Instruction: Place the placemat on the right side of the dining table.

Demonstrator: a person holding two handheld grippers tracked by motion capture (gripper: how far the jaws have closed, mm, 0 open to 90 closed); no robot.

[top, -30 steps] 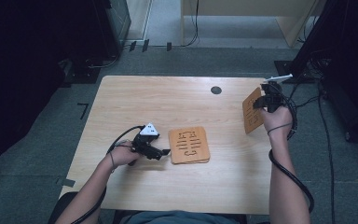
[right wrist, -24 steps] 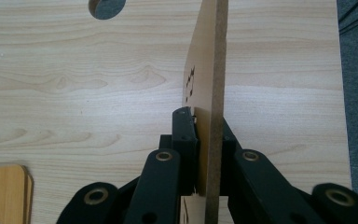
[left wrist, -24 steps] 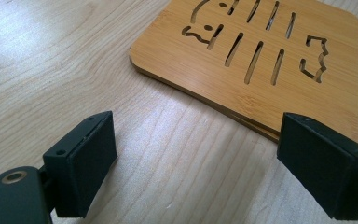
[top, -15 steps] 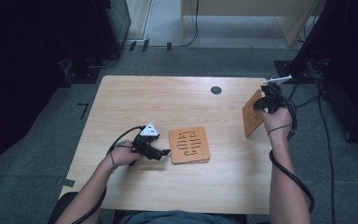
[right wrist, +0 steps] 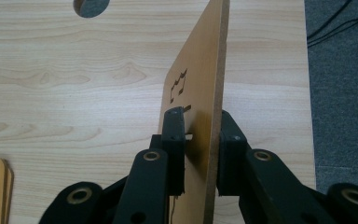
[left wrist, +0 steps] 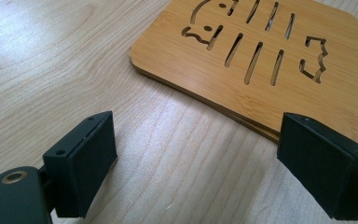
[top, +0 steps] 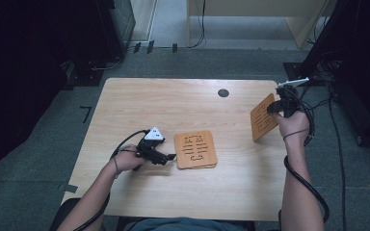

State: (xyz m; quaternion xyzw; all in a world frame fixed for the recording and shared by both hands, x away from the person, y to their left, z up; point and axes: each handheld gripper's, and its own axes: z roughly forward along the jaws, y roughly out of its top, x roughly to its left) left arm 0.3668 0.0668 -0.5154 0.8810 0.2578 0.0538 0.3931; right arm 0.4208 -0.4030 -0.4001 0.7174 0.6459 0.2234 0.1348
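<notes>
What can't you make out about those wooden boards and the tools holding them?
- Upright board, right gripper view: its bottom is cut off by the picture's lower edge, behind the right gripper.
- Flat boards, left gripper view: far corners cut off by the edges; their number is unclear.
- Left gripper, high view: too small to judge its opening.

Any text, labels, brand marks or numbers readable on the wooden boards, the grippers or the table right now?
None: no readable text in any view.
Flat square bamboo boards: cut-out slots and notched shapes, no letters.
Upright thin wooden board between the right gripper's jaws: a cut-out shape, no text.
Light wooden table: a round hole, no marking.
</notes>
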